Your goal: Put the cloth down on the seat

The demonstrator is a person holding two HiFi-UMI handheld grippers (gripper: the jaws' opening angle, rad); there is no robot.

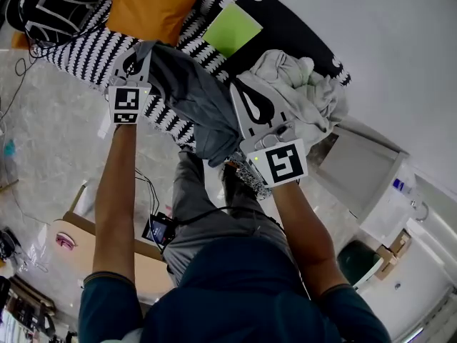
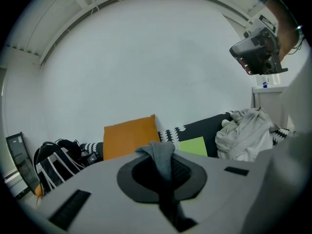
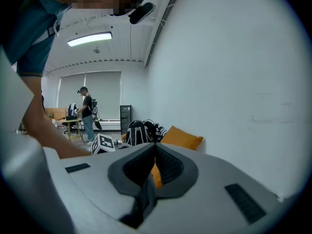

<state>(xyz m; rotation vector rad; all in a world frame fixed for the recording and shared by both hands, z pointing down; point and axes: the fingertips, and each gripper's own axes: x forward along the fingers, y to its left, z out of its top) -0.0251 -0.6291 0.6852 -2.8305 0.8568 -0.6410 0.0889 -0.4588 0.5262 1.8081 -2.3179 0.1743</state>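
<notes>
Grey cloth (image 1: 191,95) in left gripper (image 2: 163,156), right gripper (image 3: 151,155)

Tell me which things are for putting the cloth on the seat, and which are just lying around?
For the job:
- grey cloth, pinched in the fingers of the left gripper and the right gripper
- black-and-white seat

Just lying about:
- orange cushion
- green square
- pile of pale clothes
- striped backpack
</notes>
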